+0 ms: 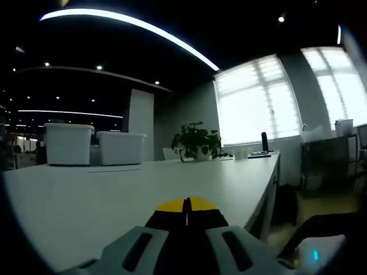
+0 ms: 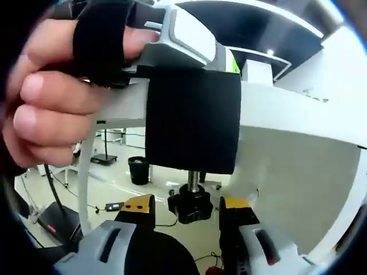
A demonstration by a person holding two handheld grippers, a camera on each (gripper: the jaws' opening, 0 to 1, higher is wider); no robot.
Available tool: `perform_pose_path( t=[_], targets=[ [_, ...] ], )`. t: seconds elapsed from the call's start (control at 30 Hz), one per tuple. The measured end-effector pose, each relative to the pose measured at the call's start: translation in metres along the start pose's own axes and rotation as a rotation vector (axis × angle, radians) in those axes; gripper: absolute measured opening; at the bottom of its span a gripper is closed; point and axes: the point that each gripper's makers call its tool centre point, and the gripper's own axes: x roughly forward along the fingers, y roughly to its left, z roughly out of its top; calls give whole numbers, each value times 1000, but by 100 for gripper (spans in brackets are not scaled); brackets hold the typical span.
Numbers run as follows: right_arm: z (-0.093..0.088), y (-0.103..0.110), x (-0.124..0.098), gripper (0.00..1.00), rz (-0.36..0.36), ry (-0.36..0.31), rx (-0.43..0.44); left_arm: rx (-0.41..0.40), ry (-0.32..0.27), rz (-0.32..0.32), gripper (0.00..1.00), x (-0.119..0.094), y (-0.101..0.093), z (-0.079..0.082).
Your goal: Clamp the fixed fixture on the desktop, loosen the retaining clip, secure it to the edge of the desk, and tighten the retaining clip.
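The black clamp fixture [image 2: 192, 123] sits over the edge of the white desk [image 2: 298, 114]. Its threaded screw hangs below the edge and ends in a black lobed knob [image 2: 193, 207]. My right gripper [image 2: 189, 204] is under the desk, open, with one yellow-tipped jaw on each side of the knob and a small gap on the left. A hand [image 2: 51, 97] holds the grey-white left gripper body [image 2: 192, 34] just above the fixture. In the left gripper view, my left gripper [image 1: 186, 205] lies low over the desktop [image 1: 114, 195], its yellow tips pressed together with nothing seen between them.
Two white bins [image 1: 94, 146] stand at the desk's far left, with a potted plant [image 1: 196, 141] and small items beyond. The desk's right edge [image 1: 269, 183] drops to the floor. Under the desk are a black waste bin [image 2: 139, 170], cables and chair bases.
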Motion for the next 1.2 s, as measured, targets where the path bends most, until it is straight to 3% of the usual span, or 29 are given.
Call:
perform_pose_path(
  t=[0.07, 0.4, 0.57, 0.8, 1.2],
  targets=[
    [-2, -1, 0, 27, -4, 15, 21, 1, -1, 1, 1, 0, 0, 0],
    [-2, 0, 0, 26, 16, 12, 39, 1, -1, 6, 1, -1, 1, 1],
    [-3, 4, 2, 25, 117, 15, 4, 3, -2, 10, 1, -1, 1, 0],
    [-2, 11, 0, 25, 330, 14, -51, 2, 0, 18, 1, -1, 2, 0],
    [-3, 17, -3, 25, 555, 2, -93, -13, 14, 22, 1, 0, 3, -1]
  ],
)
